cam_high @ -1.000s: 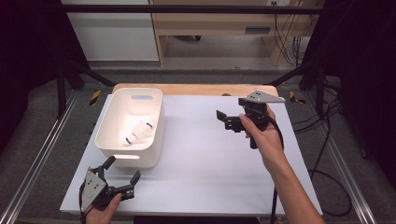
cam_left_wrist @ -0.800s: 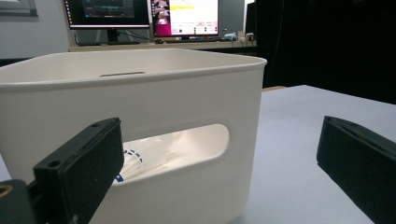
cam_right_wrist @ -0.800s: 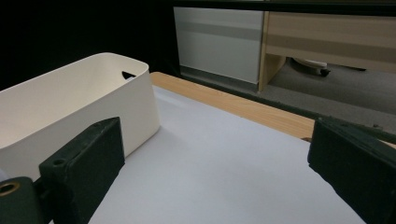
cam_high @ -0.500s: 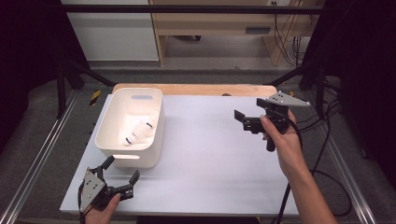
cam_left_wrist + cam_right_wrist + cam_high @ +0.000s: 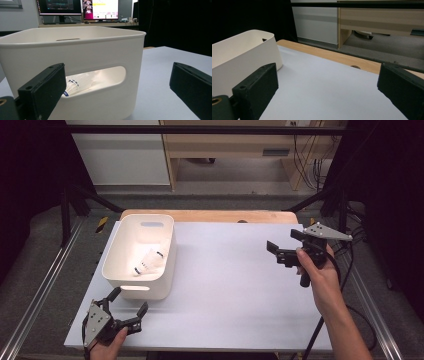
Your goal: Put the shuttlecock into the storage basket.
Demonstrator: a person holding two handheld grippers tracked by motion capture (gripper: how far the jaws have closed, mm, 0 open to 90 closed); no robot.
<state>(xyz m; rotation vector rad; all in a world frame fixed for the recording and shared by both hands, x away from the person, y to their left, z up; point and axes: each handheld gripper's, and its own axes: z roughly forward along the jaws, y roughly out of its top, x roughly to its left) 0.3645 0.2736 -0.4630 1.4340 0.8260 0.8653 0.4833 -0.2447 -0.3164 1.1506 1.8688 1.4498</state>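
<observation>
From my high view the white plastic rectangular bin (image 5: 119, 270) sits around 10 o'clock on the white tabletop (image 5: 225, 290), with a white feathered shuttlecock with a blue band (image 5: 149, 261) lying inside it. My left gripper (image 5: 127, 307) is down at 7 o'clock, just beside the bin's near wall, jaws spread wide, nothing in them. My right gripper (image 5: 281, 251) hovers over at 3 o'clock, well apart from the bin, jaws also wide apart and empty.
</observation>
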